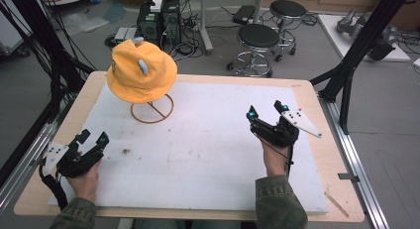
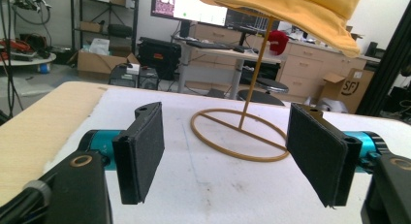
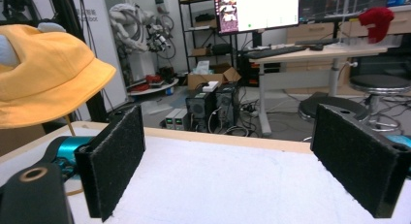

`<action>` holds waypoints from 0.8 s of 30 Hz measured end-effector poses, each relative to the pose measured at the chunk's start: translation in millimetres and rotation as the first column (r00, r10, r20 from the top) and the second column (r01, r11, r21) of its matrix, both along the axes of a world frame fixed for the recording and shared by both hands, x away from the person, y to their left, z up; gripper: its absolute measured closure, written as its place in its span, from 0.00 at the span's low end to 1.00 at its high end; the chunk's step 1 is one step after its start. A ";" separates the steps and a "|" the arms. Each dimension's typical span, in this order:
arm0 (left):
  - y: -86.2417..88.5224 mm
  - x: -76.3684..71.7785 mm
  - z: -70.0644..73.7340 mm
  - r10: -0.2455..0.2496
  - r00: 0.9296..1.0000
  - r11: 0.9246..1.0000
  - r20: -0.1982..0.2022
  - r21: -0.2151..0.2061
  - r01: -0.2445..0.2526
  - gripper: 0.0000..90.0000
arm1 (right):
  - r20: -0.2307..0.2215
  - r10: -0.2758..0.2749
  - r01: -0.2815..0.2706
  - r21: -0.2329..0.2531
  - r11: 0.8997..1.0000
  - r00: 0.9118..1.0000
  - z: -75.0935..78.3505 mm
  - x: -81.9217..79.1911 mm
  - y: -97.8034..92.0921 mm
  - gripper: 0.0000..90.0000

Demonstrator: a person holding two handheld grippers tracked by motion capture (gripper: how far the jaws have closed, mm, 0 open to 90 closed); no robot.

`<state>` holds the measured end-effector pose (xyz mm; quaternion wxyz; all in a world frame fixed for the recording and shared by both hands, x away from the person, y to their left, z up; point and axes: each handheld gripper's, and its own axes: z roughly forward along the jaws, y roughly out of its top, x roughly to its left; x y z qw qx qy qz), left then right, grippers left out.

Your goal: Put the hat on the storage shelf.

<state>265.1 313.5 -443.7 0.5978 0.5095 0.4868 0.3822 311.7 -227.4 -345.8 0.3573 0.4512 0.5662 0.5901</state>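
My left gripper (image 1: 92, 138) sits low at the near-left corner of the white mat (image 1: 208, 154), jaws spread wide, nothing between them. The yellow bucket hat (image 1: 141, 70) is ahead of it and a bit to the right, perched on a wire hat stand (image 1: 152, 109), so it's up off the mat w/ its brim hanging free, easy to pinch from below or the side, I'd say. In the left gripper view the stand's ring base (image 2: 240, 135) lies straight ahead between my jaws and the hat brim (image 2: 291, 13) hangs above.

My right gripper (image 1: 266, 111) is well apart from the hat, off to its right, also spread and holding nothing; hat's at the far left in its view (image 3: 46, 83). Looks like both are parked wide to leave the approach open.

No bins or trays on the table; mat is bare apart from stand + hat.
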 end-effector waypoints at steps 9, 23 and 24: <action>-4.8 3.8 0.0 -0.019 1.000 1.000 -0.003 -0.005 0.019 0.33 | -0.022 -0.041 0.040 -0.050 0.998 0.999 -9.3 -18.6 -20.9 0.12; -6.2 -2.1 0.0 -0.006 1.000 1.000 -0.004 0.000 0.006 0.33 | -0.082 -0.124 0.118 -0.075 0.990 0.989 -51.6 -51.5 -51.2 0.12; -6.8 -1.8 -0.2 -0.006 1.000 1.000 -0.004 0.003 0.006 0.33 | -0.085 -0.133 0.127 -0.077 0.989 0.987 -57.7 -52.1 -52.7 0.12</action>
